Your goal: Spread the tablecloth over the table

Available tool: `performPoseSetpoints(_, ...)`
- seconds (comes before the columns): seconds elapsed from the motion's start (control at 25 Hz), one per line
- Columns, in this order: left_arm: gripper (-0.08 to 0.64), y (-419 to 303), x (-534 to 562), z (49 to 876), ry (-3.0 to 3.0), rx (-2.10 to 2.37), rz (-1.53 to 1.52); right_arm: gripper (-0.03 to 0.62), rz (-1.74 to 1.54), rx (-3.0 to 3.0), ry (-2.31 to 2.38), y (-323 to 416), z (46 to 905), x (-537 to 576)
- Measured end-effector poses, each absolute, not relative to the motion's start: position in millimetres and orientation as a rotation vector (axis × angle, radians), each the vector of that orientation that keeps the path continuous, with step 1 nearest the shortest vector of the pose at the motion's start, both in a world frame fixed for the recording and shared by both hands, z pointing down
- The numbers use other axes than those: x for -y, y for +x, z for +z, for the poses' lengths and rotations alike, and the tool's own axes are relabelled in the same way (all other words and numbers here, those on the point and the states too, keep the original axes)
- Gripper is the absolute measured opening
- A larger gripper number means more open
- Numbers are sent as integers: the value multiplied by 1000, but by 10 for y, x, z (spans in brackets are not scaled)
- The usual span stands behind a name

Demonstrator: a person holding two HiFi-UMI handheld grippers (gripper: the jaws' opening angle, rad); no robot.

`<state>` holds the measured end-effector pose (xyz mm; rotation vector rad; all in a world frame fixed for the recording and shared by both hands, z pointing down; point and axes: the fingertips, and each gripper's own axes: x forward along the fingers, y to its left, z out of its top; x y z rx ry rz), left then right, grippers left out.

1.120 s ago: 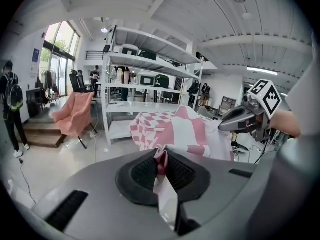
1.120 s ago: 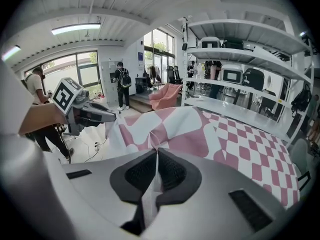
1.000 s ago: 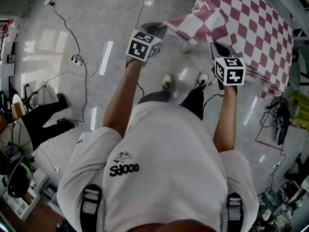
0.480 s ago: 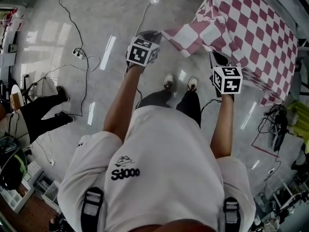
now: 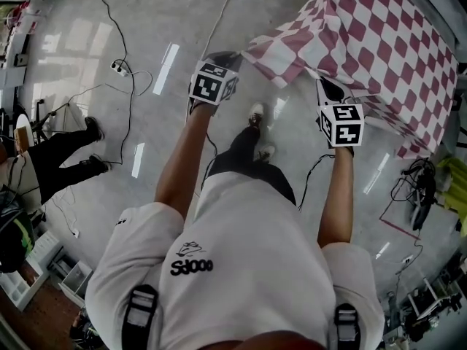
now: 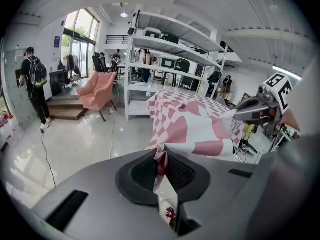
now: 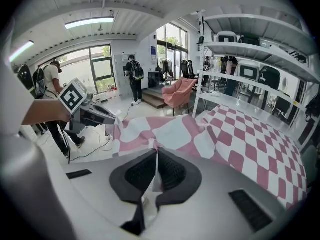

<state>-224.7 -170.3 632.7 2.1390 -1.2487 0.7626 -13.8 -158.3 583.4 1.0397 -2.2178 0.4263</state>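
Pale glossy floor [image 5: 80, 108] fills the head view under my shoes [image 5: 256, 113]. Listed from nearest to farthest:

1. My left gripper [image 6: 161, 160], centre of the head view with its marker cube on top. It is clenched on the tablecloth [image 5: 379, 42]: in the left gripper view a fold of pink-and-white cloth stands pinched between the black pads [image 6: 145, 173], with a white tag hanging below the pinch.

2. My right gripper [image 7: 156, 159], right of centre in the head view. It is clamped on the same cloth edge, and a thin fold runs up between its pads in the right gripper view.

3. Tablecloth, pink and white checks. Its near edge hangs in the air between my two grippers, sagging a little. The rest runs away to the upper right of the head view and lies flat over the table, which it covers from sight. A skirt of cloth hangs down the right side.

4. Cables [image 5: 117, 17], thin and black, across the upper left floor, with a white power strip [image 5: 117, 68] among them.

5. A seated person's dark trouser legs [image 5: 55, 162], left edge of the head view.

6. White shelving rack [image 6: 170, 49], behind the table, loaded with cases.

7. Pink armchair [image 6: 97, 91], left of the rack.

8. Low steps [image 6: 65, 109] beyond the chair, and a standing person with a backpack [image 6: 34, 81] beside them, near tall windows.
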Motion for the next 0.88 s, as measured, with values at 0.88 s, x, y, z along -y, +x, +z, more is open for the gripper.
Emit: performPoseSetpoints(0.88,114,-2163,414,7021,2075,1247,845,80,402,2234,1048,-271,6188,524)
